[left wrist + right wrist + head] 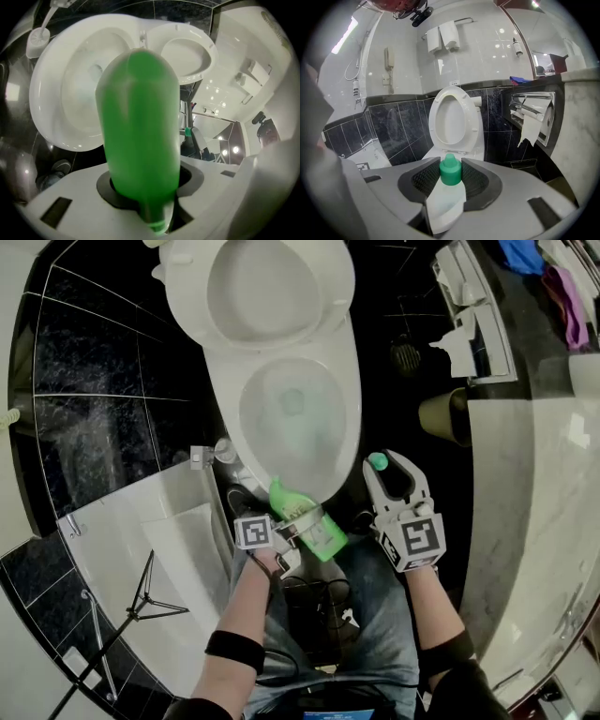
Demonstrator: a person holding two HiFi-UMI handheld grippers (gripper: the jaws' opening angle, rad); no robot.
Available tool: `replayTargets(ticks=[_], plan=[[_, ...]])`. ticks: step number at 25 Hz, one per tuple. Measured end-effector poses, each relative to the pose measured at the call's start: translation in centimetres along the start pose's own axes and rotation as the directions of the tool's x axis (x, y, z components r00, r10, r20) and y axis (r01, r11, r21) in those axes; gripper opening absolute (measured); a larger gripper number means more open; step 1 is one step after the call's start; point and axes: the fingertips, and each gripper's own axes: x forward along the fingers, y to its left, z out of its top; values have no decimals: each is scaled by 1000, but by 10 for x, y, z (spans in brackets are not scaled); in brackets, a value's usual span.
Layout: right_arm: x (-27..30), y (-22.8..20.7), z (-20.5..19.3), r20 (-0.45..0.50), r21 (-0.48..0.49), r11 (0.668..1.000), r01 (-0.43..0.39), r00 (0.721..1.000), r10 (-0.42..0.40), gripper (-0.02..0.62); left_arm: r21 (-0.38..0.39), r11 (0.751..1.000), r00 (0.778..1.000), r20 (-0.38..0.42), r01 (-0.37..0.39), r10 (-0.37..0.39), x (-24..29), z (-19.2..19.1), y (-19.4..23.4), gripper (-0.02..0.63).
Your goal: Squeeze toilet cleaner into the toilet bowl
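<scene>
The white toilet bowl (298,418) stands with its seat and lid (262,287) raised. My left gripper (298,524) is shut on the green toilet cleaner bottle (305,519), whose neck points at the bowl's near rim. In the left gripper view the bottle (139,131) fills the middle between the jaws, and the bowl (75,89) lies behind it. My right gripper (386,465) is shut on the small green cap (378,462), beside the bowl's right edge. The right gripper view has the cap (450,171) pinched between the pads, with the toilet (452,122) beyond.
A toilet brush (40,35) stands by the bowl. On the right wall are a paper holder (469,334) and a marble counter (534,521). A brown bin (445,413) sits below. A white step (141,549) and a tripod (141,606) lie left. The person's jeans (375,634) are close below.
</scene>
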Motion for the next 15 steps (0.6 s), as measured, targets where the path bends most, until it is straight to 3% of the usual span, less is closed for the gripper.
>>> replayTargets(ticks=[8, 11, 15], plan=[[-22, -20, 2, 8, 6, 1000, 30, 1000, -30, 147, 38, 999, 996, -87, -26, 30, 33, -17, -6, 178], [-29, -27, 5, 17, 8, 999, 40, 999, -41, 147, 116, 989, 986, -125, -93, 108, 39, -18, -5, 178], [-37, -32, 15, 20, 21, 999, 42, 999, -42, 147, 268, 946, 969, -116, -183, 220, 42, -7, -12, 178]])
